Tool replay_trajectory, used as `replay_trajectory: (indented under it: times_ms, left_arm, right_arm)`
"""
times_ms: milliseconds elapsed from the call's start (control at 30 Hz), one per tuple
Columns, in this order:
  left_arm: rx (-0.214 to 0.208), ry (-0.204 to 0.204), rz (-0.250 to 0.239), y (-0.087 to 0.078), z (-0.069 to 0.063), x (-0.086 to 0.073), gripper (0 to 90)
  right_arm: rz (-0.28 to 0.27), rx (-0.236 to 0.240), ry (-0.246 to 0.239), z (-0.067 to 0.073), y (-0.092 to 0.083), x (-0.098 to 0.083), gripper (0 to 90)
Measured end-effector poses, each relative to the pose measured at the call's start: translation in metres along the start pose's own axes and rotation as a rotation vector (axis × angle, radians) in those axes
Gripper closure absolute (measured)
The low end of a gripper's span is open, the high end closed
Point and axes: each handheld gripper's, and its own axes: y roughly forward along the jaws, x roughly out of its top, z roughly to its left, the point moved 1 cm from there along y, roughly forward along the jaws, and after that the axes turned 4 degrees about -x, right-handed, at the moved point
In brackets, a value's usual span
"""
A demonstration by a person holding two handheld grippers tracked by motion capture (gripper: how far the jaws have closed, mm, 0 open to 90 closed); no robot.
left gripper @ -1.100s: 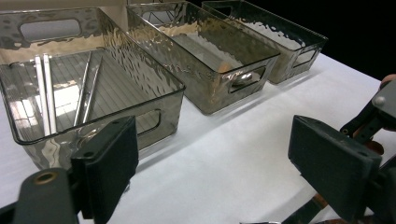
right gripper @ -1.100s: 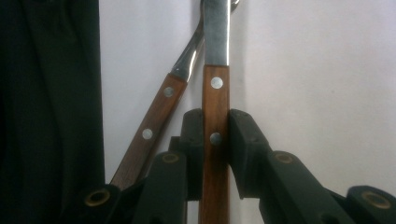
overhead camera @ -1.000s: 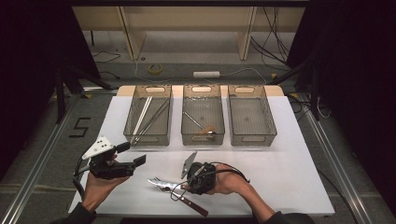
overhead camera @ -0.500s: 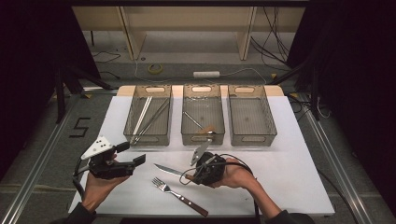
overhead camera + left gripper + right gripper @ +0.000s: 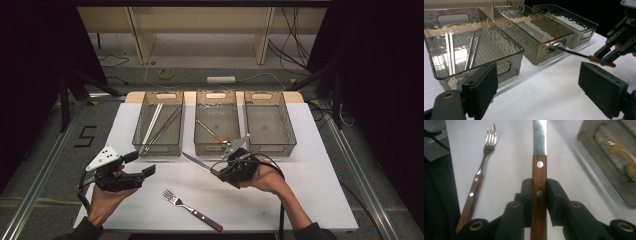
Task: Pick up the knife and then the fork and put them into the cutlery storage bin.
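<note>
The right gripper (image 5: 539,192) pinches a wooden-handled knife (image 5: 539,167) by its handle, both pads pressed flat against the wood, the blade running straight out ahead of the fingertips. A fork (image 5: 480,173) lies on the white table (image 5: 320,170) off to one side of those fingers, apart from them. The left gripper (image 5: 537,87) has its jaws spread wide with nothing between them, facing three clear bins (image 5: 506,47).

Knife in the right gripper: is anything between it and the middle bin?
Nothing visible. The right gripper clamps the knife by its wooden handle just short of the middle bin; only that bin's near wall lies ahead.
</note>
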Motion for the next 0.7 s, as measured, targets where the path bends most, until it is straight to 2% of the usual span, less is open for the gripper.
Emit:
replay_trajectory:
  times_ms: [333,700]
  left_arm:
    - [0.006,-0.001,-0.012,-0.001,0.001,0.0,15.7]
    - [0.009,0.0,-0.021,-0.003,0.002,0.0,15.7]
  right_arm:
    - [-0.064,-0.055,0.078,-0.022,-0.027,-0.005,77.3]
    - [-0.128,-0.126,0.173,-0.052,-0.052,-0.008,77.2]
